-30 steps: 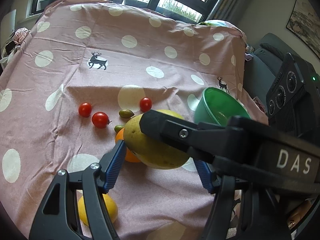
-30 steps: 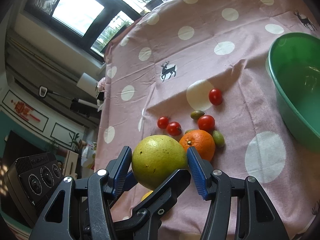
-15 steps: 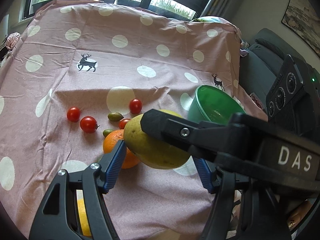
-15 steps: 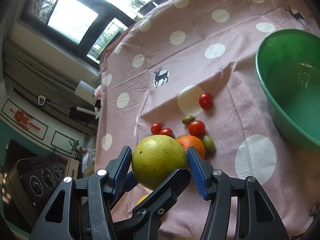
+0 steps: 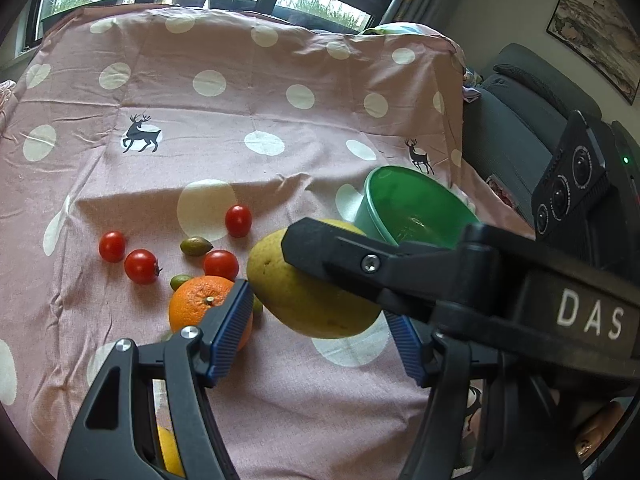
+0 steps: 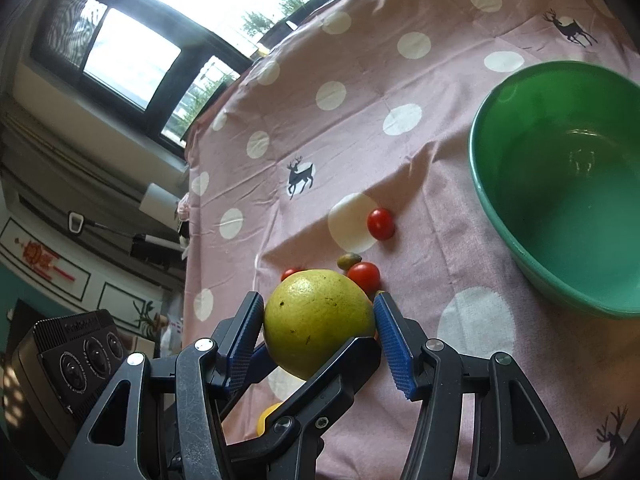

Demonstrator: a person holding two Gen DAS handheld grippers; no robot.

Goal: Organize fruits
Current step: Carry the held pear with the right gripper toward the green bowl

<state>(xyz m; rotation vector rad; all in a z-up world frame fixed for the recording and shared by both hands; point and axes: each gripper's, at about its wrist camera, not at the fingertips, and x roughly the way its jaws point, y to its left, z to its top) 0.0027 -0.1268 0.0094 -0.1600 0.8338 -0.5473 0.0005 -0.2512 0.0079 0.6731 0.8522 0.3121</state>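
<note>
Yellow-green pomelo (image 6: pixel 318 322) pinched between the blue pads of the right hand-held gripper (image 6: pixel 320 334), lifted clear of the cloth. In the left wrist view the same fruit (image 5: pixel 308 300) sits in front of the left hand-held gripper (image 5: pixel 318 336), whose jaws are spread wide with nothing between the pads; the right gripper's black finger crosses over the pomelo.

Pink polka-dot tablecloth (image 5: pixel 248 92) with deer prints covers the table. Green bowl (image 6: pixel 568 184) stands near the table's right edge, nothing visible in it, well apart from the held pomelo.

On the cloth around the table's middle: orange (image 5: pixel 200 308) just beside the left gripper's left pad, four cherry tomatoes (one at (image 5: pixel 238 221)) spread to its far side, two small green olive-like fruits (image 5: pixel 196 246) among them. Yellow fruit (image 5: pixel 170 448), partly hidden behind the left gripper's frame, lies toward the near edge.
</note>
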